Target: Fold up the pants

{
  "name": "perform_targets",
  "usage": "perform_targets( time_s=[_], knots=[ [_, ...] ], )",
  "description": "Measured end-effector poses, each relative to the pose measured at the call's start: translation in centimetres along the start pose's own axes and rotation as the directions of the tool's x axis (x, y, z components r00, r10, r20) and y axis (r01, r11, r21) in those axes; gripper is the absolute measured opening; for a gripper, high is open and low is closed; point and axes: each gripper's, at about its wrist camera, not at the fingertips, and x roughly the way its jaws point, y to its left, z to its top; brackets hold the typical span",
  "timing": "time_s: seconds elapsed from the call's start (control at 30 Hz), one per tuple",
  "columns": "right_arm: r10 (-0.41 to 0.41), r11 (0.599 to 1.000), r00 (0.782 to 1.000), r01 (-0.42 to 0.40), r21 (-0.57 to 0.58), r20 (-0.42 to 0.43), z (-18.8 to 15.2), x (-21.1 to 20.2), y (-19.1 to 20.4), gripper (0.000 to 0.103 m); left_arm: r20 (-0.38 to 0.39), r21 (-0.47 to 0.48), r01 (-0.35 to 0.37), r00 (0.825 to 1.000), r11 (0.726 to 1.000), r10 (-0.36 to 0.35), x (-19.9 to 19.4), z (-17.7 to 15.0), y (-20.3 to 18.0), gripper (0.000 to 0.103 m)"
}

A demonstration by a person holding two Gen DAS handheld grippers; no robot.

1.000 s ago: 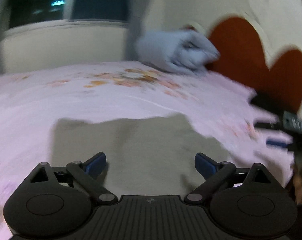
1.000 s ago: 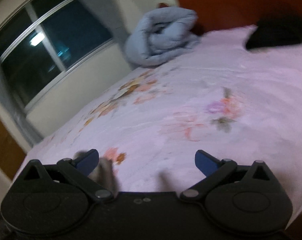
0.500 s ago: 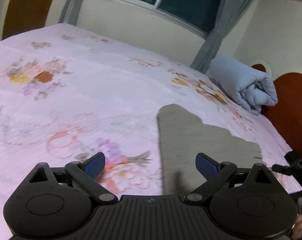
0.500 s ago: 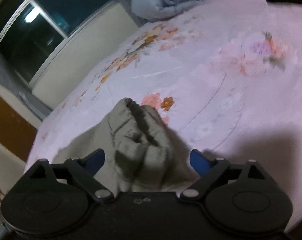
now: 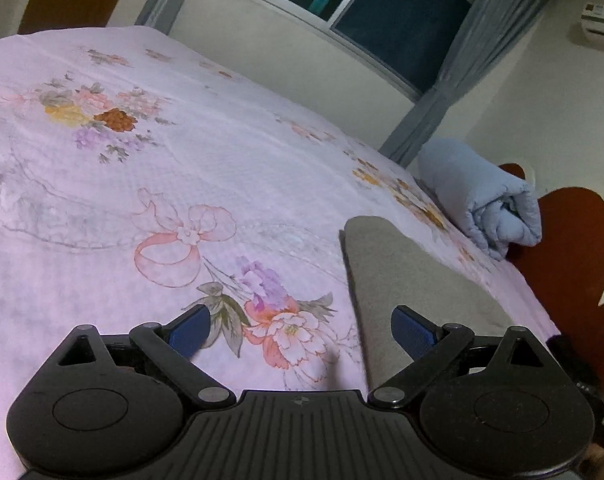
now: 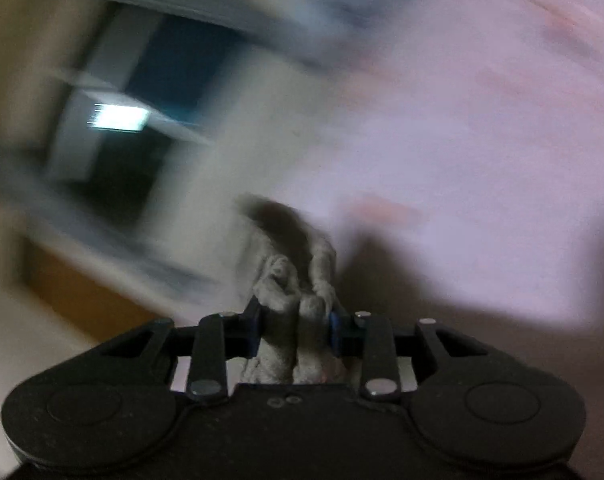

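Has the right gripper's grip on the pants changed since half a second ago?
Yes. The right gripper has just been closing; its jaws now pinch the bunched grey pants, which earlier sat loose between open jaws over the pink bedspread.

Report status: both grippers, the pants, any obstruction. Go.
Right gripper just closed, clamped on bunched grey fabric pants. Left gripper open, empty, over pink floral bedspread. Rolled light-blue quilt well clear.

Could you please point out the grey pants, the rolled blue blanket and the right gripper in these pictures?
grey pants (image 5: 414, 280): left wrist view, flat middle of the cloth.
rolled blue blanket (image 5: 478, 196): left wrist view, its top side.
right gripper (image 6: 293, 330): right wrist view, between the fingertips, on bunched cloth.
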Motion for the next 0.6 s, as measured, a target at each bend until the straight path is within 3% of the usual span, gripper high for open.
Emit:
perform_targets(
  time_s=[0.03,0.13,0.2,0.27,0.3,0.37,0.43,0.5,0.6],
  knots=[
    [0.019,1.000,1.000,-0.019,-0.001,0.013,0.3,-0.1,0.3,0.027,-0.002,0.001,0.000,1.000,1.000,0.000,0.0,-0.1,0.0,0.096],
    [-0.025,0.986,0.999,0.028,-0.162,0.021,0.5,-0.1,3.2,0.033,-0.017,0.000,0.006,1.000,1.000,-0.006,0.3,-0.3,-0.1,0.096],
    [-0.068,0.969,0.993,0.089,-0.230,0.100,0.3,-1.4,4.5,0.039,-0.016,0.006,0.020,1.000,1.000,-0.019,0.1,-0.5,-0.3,0.096],
    [-0.088,0.950,0.979,0.137,-0.279,0.182,-0.4,-3.3,5.6,0.063,-0.004,0.008,0.027,1.000,1.000,-0.027,-0.2,-0.7,-0.3,0.096],
    [-0.063,0.949,0.981,0.116,-0.292,0.184,-0.6,-3.9,6.0,0.063,0.004,0.002,0.033,0.999,0.999,-0.033,-0.4,-0.8,-0.2,0.096],
    [0.028,0.953,0.998,-0.011,-0.303,0.052,-1.3,-3.8,6.7,0.062,0.023,-0.022,0.035,0.999,0.999,-0.034,-0.6,-1.2,0.1,0.096],
    [0.081,0.954,0.993,-0.103,-0.283,-0.090,-2.9,-3.0,7.3,0.059,0.026,-0.050,0.029,0.999,0.998,-0.028,-0.5,-1.5,0.4,0.096],
    [0.099,0.973,0.982,-0.128,-0.190,-0.158,-4.2,-2.1,6.7,0.057,0.032,-0.050,0.028,0.999,0.998,-0.026,-0.7,-1.5,0.4,0.096],
    [0.078,0.993,0.975,-0.095,-0.075,-0.208,-4.9,-0.4,4.9,0.054,0.048,-0.052,0.032,0.998,0.998,-0.030,-1.2,-1.5,0.7,0.096]
  ],
)
